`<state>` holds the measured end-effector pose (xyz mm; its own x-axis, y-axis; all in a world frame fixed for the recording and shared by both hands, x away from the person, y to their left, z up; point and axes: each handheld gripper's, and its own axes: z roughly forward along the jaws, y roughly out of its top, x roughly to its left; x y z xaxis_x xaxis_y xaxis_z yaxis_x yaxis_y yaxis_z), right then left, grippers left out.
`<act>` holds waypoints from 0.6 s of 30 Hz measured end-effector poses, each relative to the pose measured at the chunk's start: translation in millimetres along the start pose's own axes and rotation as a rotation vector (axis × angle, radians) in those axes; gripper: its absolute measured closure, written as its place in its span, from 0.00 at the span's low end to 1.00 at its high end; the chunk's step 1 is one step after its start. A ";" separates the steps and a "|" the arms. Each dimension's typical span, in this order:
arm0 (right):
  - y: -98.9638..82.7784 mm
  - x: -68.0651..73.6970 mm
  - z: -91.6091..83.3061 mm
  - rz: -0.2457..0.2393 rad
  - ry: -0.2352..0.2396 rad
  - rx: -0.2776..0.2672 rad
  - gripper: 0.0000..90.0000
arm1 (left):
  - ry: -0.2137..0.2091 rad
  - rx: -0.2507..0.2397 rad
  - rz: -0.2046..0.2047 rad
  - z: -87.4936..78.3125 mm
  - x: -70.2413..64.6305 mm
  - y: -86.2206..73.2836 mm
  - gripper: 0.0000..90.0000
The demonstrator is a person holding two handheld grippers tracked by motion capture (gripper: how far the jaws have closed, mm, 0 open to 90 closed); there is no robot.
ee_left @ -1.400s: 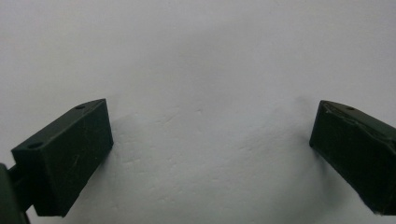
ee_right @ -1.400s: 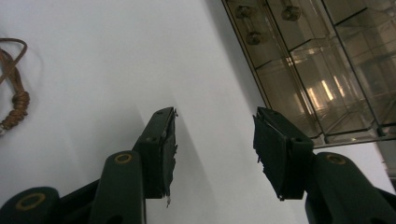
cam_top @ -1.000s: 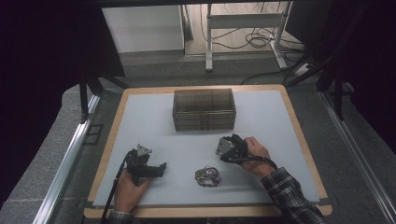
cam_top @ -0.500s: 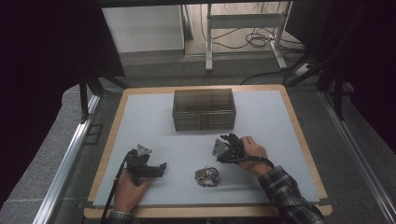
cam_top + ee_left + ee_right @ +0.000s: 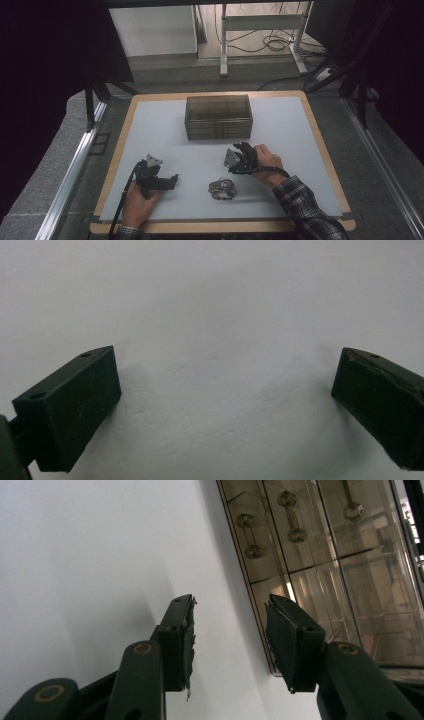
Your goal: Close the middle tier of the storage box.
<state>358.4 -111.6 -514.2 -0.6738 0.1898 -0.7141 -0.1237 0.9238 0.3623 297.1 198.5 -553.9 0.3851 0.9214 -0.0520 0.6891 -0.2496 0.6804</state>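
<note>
- While both hands rested low on the white tabletop [image 5: 150, 125], the small tangled item [image 5: 221, 189], seemingly a bracelet or chain of links, lay loose on the mat between them, touched by neither gripper.
- It sat near the front edge, just beside the right hand [image 5: 267, 159] and a little nearer the person than it, probably left there for an easy reach from either side.
- The right gripper [image 5: 239, 159] lay past that item, toward the smoky see-through drawer box [image 5: 218, 116] standing in the middle of the far half of the tabletop.
- In the right gripper view its fingers [image 5: 182, 640] stood partly parted with only bare mat between them; they had just been closing, and they gripped nothing.
- That view looked along the mat at the drawer box [image 5: 320, 555], whose front showed small dumbbell-shaped knobs [image 5: 249, 535], so the gripper seemed aimed at the box rather than at the tangled item.
- A narrowing gap would suit a small knob, which may be why the fingers were drawing in; this is a judgement only.
- The left gripper [image 5: 172, 180] sat near the front left, well apart from the box, and pointed across toward the tangled item.
- In the left gripper view its fingers [image 5: 75, 410] were spread wide over plain mat, released and holding nothing, apparently parked until needed.
- The box stood closed as far as the high view showed, so the tangled item had not yet been put away.
</note>
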 end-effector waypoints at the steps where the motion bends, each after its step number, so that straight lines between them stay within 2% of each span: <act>1: 0.4 0.0 0.4 -0.005 -0.002 -0.001 0.60 | 0.000 0.000 0.000 0.0 0.0 0.0 0.00; 18: 7.7 1.6 7.0 -0.064 -0.057 0.009 0.63 | 0.000 0.000 0.000 0.0 0.0 0.0 0.00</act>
<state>361.5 -101.8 -516.8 -0.6223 0.1485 -0.7686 -0.1583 0.9377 0.3093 297.1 198.4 -553.9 0.3850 0.9215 -0.0519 0.6889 -0.2495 0.6806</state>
